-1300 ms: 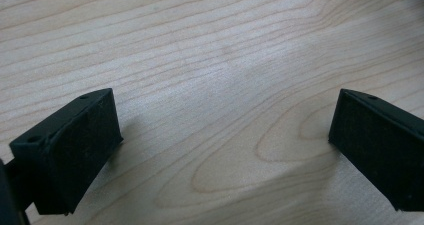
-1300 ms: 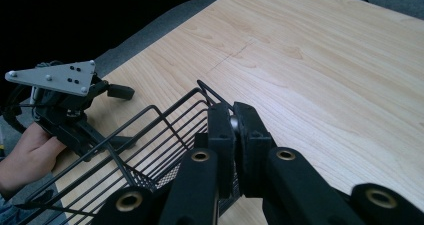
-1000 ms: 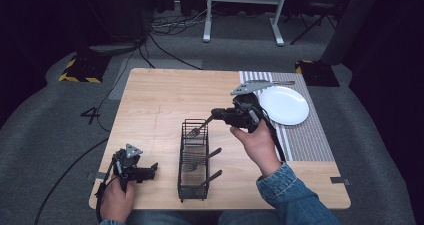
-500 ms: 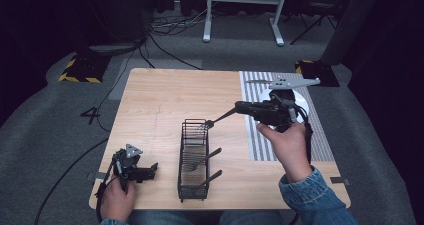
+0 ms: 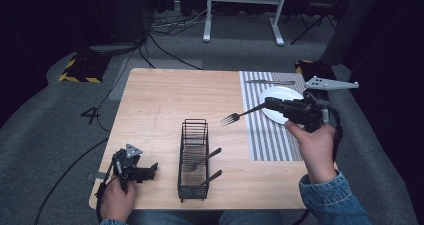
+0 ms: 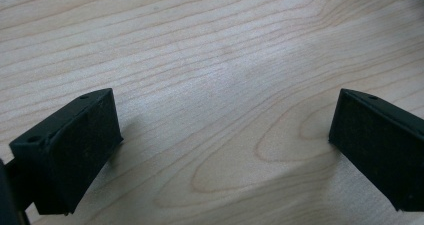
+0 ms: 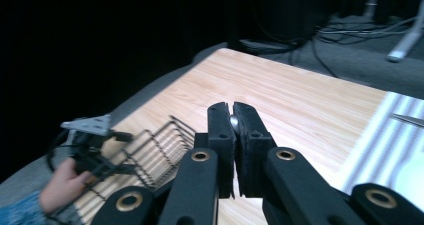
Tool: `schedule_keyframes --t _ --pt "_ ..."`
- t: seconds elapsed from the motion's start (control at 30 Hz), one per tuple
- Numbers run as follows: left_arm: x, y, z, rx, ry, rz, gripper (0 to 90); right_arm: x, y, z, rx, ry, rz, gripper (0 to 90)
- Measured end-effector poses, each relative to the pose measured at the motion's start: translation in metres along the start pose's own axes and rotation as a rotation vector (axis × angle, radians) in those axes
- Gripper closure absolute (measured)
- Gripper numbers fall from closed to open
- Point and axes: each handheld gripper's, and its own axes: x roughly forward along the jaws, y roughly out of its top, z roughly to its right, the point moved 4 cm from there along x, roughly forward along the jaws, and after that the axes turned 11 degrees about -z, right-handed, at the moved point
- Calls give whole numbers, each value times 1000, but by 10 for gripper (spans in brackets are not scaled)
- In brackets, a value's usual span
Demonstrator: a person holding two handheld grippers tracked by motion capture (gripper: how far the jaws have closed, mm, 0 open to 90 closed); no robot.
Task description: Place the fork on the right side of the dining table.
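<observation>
Fork (image 5: 239,116): silver metal, four tines. Your right gripper (image 5: 270,104) has its fingers pressed together on the handle and holds it roughly level in the air, tines pointing left, above the worktop (image 5: 170,100) at the left edge of the striped mat (image 5: 265,135).

White plate (image 5: 280,96): on the mat's far part, partly hidden by your right gripper.

Further cutlery (image 5: 270,82): lies across the mat's far end; kind cannot be told.

Black wire rack (image 5: 192,160): near middle of the worktop, left of the mat, two dark-handled utensils (image 5: 205,160) inside.

Your left gripper (image 6: 220,150): near left corner, fingers spread wide with nothing between them, just above bare wood.
</observation>
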Motion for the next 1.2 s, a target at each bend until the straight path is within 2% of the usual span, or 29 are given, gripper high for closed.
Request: schedule_keyframes --t 0.1,0.13,0.2,0.4,0.73,1.03,1.2 --pt "0 0 0 0 0 0 2 -2 -7 13 16 -49 -7 870" --pt "0 0 0 0 0 0 2 -2 -7 13 16 -49 -7 870" --pt "0 0 0 0 0 0 2 -2 -13 25 30 -101 -19 870" --pt "0 0 0 -1 0 0 2 3 -31 56 74 -193 -61 870" --pt "0 0 0 0 0 0 2 5 -57 93 156 -252 -99 869" --pt "0 0 0 0 0 0 2 8 -67 112 186 -301 -136 869" --pt "0 0 0 0 0 0 2 12 -73 117 198 -305 -153 869"
